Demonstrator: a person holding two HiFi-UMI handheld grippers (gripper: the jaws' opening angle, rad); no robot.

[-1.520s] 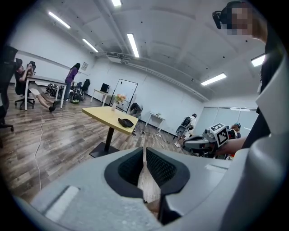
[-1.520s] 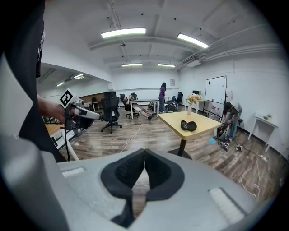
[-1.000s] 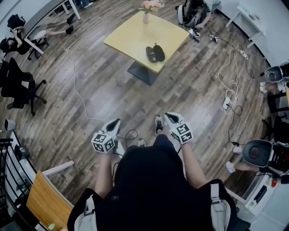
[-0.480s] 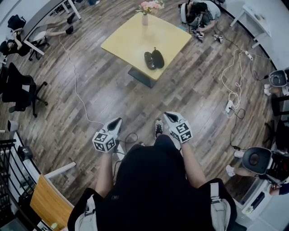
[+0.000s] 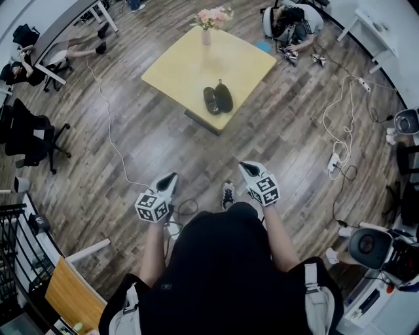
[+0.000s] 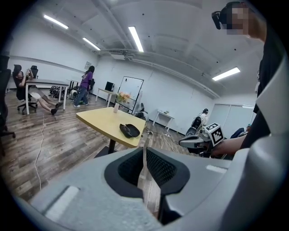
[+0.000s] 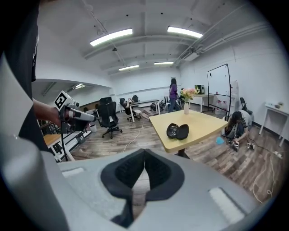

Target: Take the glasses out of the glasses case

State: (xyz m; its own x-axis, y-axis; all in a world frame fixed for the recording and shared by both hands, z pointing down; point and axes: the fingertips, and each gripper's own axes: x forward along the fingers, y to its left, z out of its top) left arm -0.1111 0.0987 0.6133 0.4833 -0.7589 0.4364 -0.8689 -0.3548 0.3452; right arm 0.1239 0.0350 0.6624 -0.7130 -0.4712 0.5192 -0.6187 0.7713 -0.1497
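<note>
A black glasses case (image 5: 218, 99) lies open on the near edge of a yellow table (image 5: 190, 62), far ahead of me. It also shows as a dark clamshell in the left gripper view (image 6: 129, 130) and the right gripper view (image 7: 178, 131); I cannot make out what is inside it. My left gripper (image 5: 171, 178) and right gripper (image 5: 243, 167) hang at waist height over the wooden floor, well short of the table. Both are shut with nothing between their pads (image 6: 144, 151) (image 7: 144, 152).
A vase of pink flowers (image 5: 207, 33) stands at the table's far corner. Cables (image 5: 111, 131) trail over the floor. Black office chairs (image 5: 26, 131) are at the left, a person sits on the floor (image 5: 291, 19) beyond the table, and a wooden desk (image 5: 69, 291) is behind me at the left.
The table and case have slid slightly lower and leftward in the head view as I come a little closer. Both grippers stay shut in the same pose.
</note>
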